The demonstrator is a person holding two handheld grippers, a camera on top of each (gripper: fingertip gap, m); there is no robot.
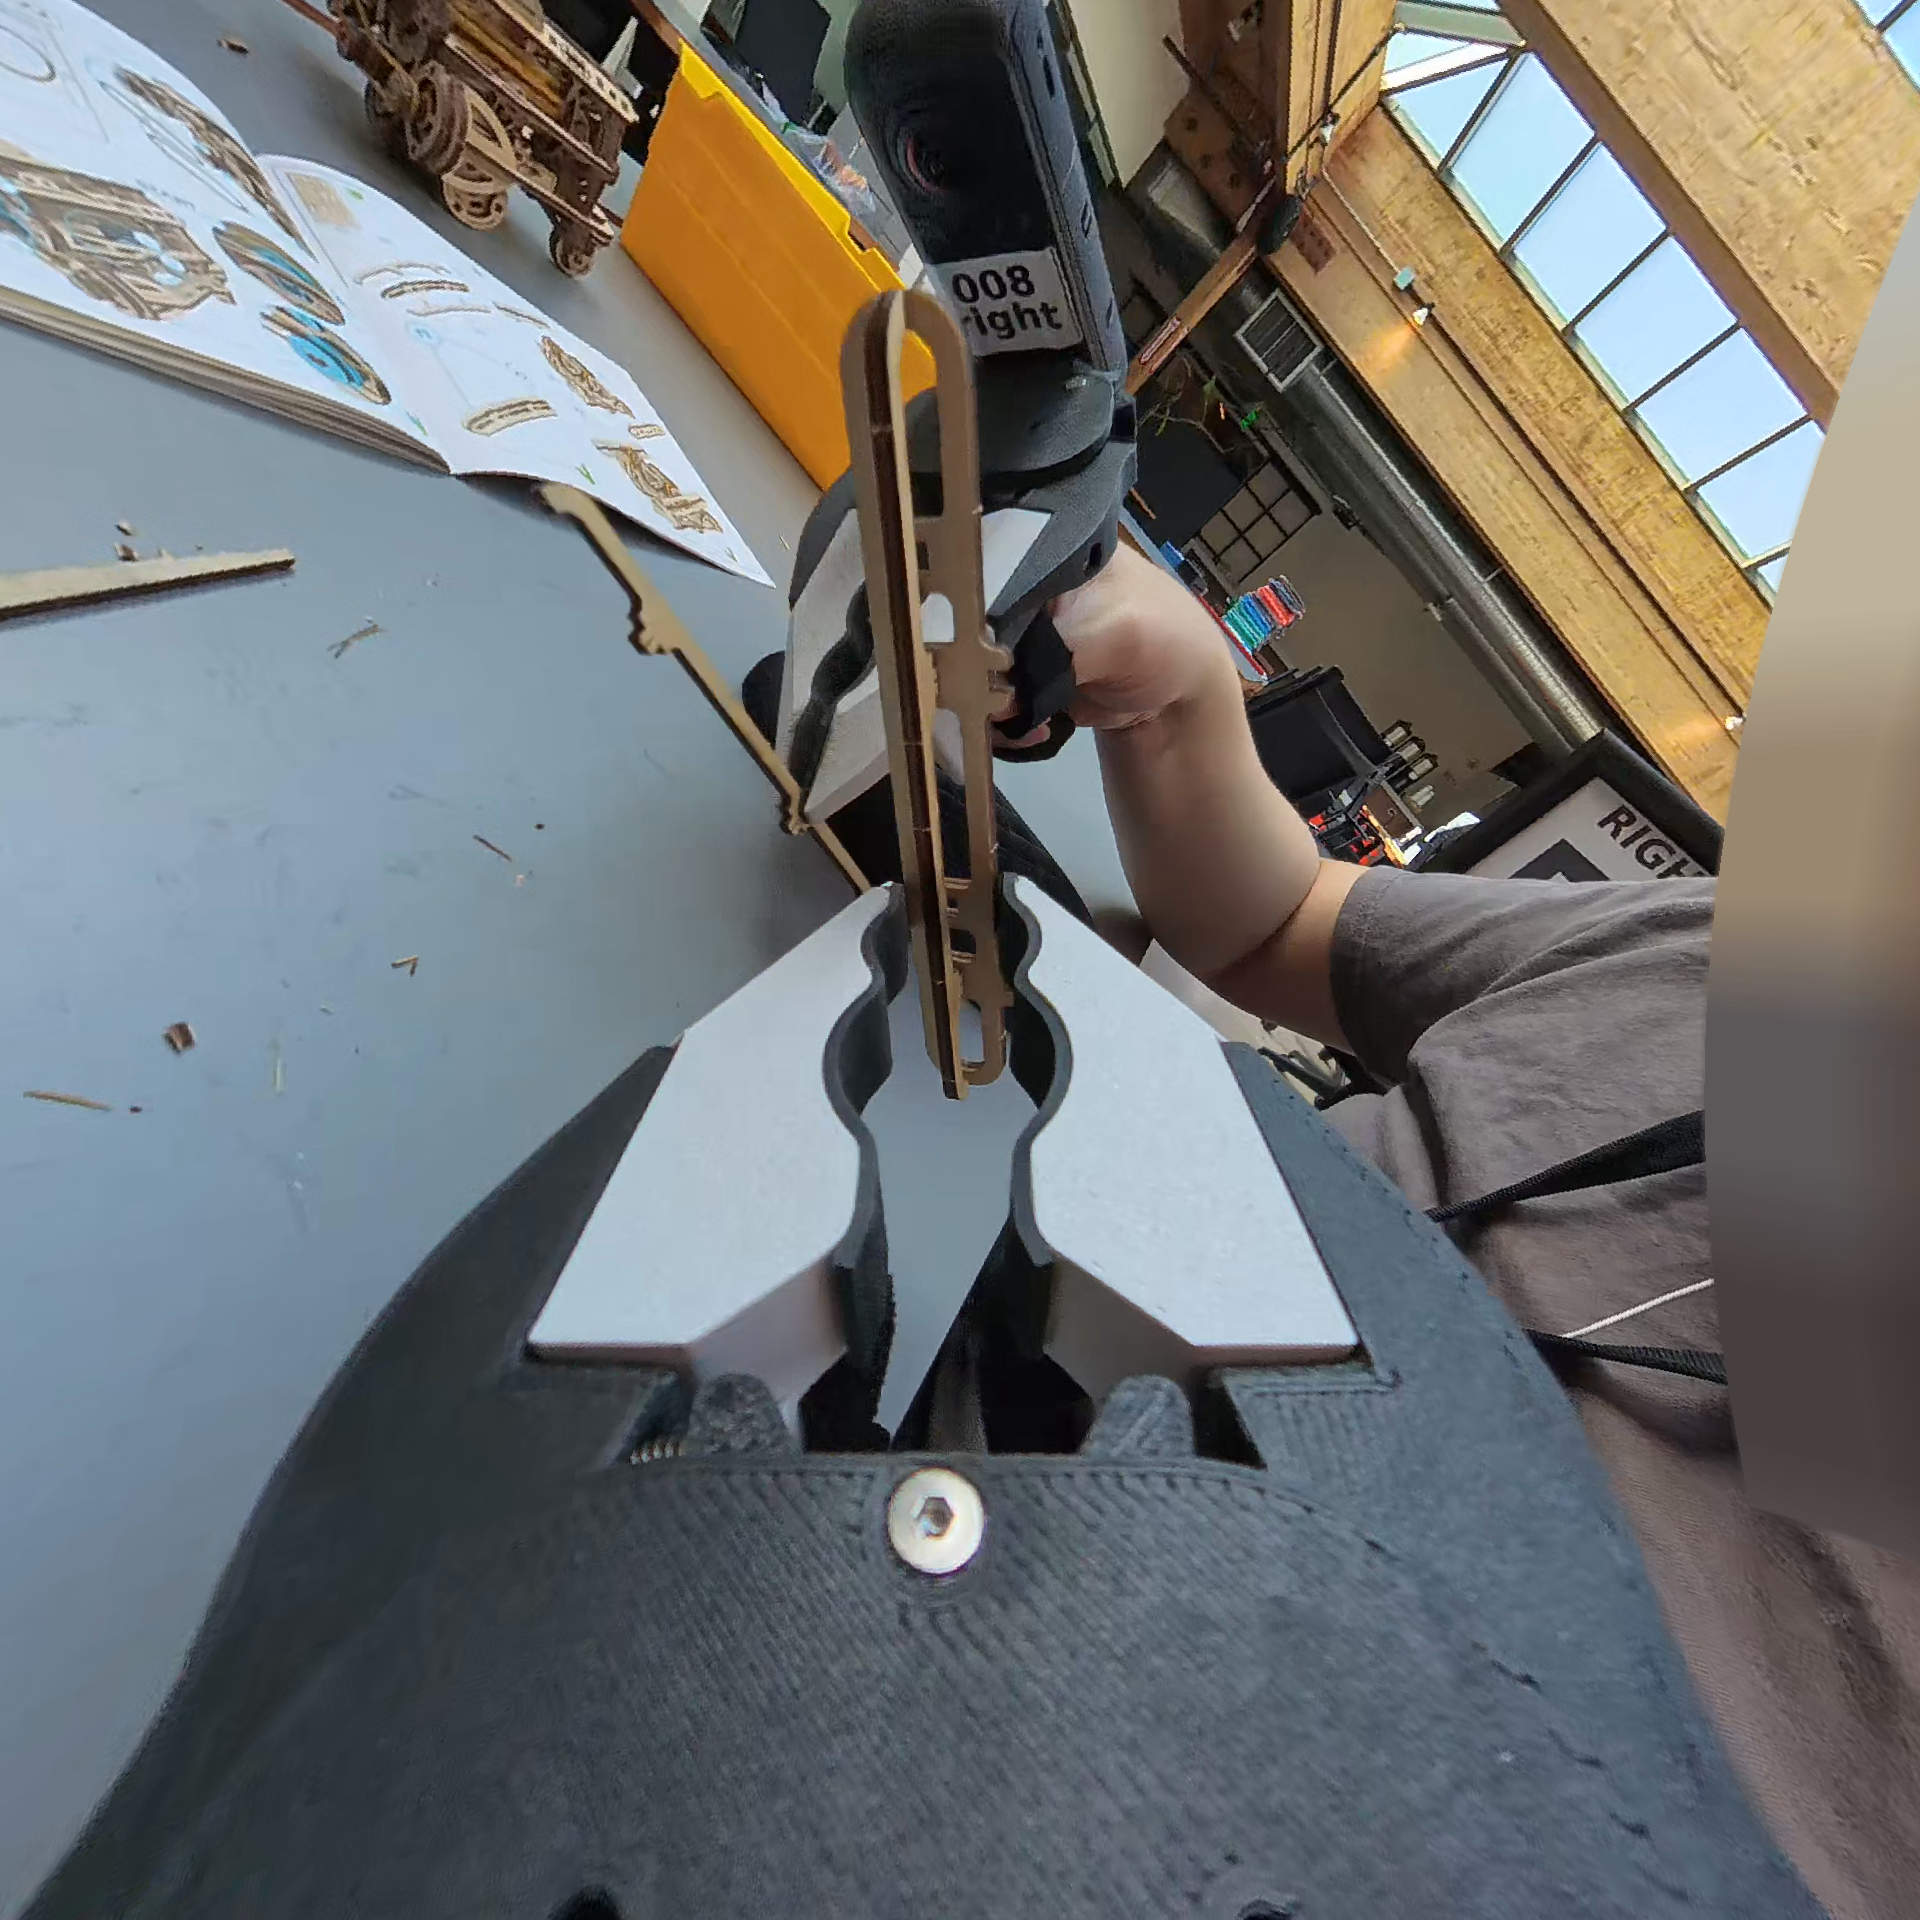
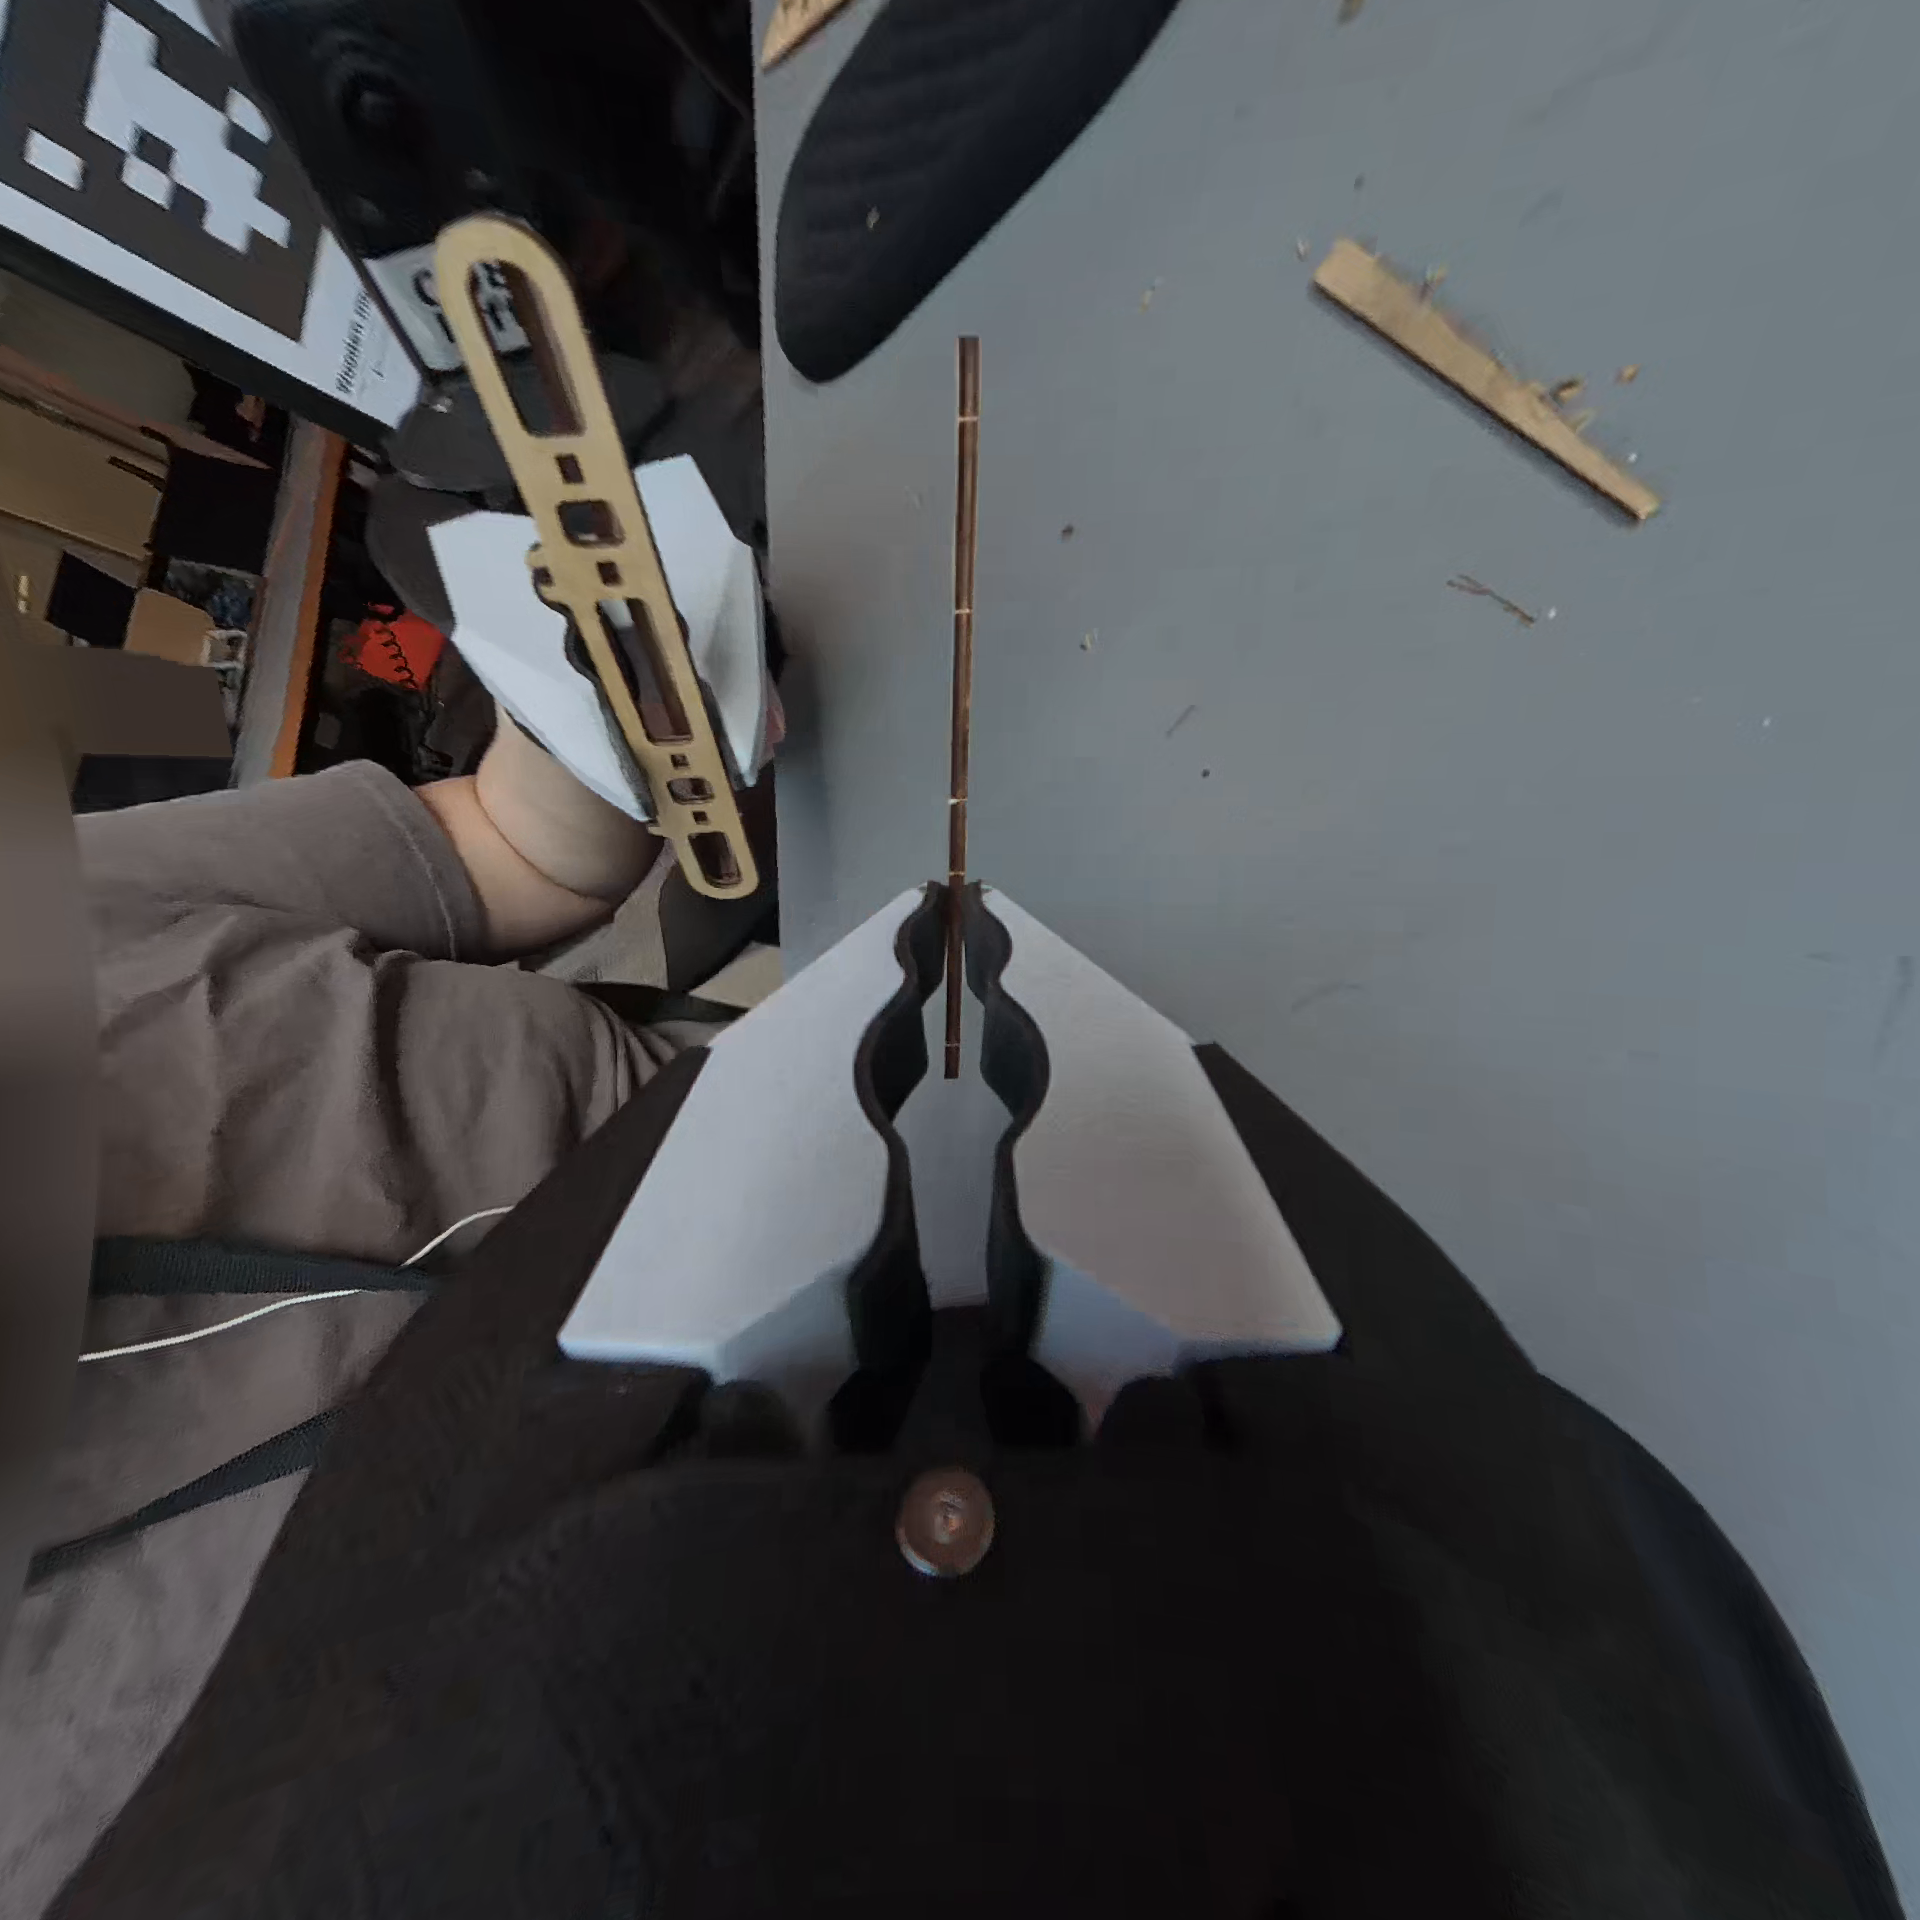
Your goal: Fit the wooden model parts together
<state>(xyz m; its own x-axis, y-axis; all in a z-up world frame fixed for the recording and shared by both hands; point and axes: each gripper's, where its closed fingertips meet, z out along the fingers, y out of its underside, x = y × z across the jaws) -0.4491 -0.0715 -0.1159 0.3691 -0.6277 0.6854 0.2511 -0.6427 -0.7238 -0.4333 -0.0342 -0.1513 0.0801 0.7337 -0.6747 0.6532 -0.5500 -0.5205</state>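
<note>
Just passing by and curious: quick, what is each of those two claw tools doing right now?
Left gripper: closed on a slotted wooden bar.
Right gripper: closed on a thin notched wooden strip, seen edge-on.

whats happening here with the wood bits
A person is building a wooden model with a handheld gripper in each hand. The left gripper is shut on a slotted wooden bar; the right gripper is shut on a thin notched strip. The two pieces are apart, not yet joined, above the grey table.
</note>
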